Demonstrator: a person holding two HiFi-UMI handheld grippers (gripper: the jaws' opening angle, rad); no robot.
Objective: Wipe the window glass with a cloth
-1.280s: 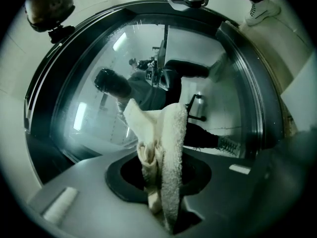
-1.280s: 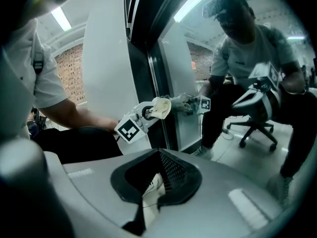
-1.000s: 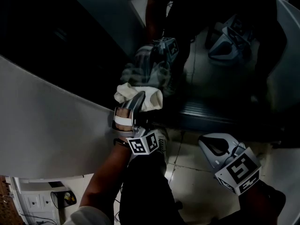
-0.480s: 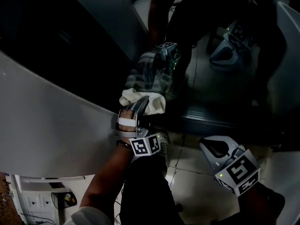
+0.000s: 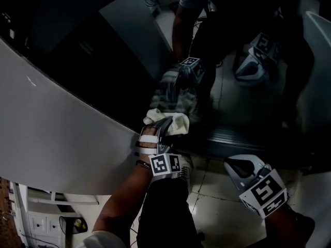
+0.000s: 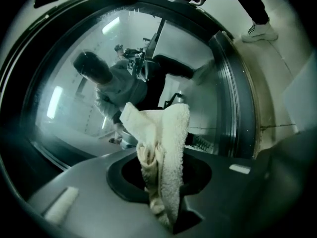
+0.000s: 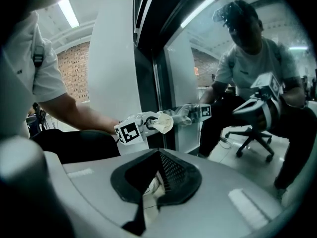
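Note:
A white cloth (image 5: 168,122) is bunched in my left gripper (image 5: 163,128), which is shut on it and presses it against the dark window glass (image 5: 232,102). The glass mirrors the cloth and the gripper just above them. In the left gripper view the cloth (image 6: 161,148) stands up between the jaws, with the glass (image 6: 74,108) close ahead. My right gripper (image 5: 231,163) hangs low at the right, away from the glass, jaws together and holding nothing. The right gripper view shows the left gripper (image 7: 148,123) and the cloth (image 7: 162,122) at the pane.
A wide white window frame (image 5: 62,133) curves along the left of the glass. Pale floor tiles (image 5: 212,200) lie below, with my dark trouser leg (image 5: 165,211) over them. A white unit with sockets (image 5: 41,223) sits at the bottom left. The glass reflects an office chair (image 7: 250,135).
My left gripper and the cloth have slid to the right and a little lower along the glass. The right gripper has barely moved.

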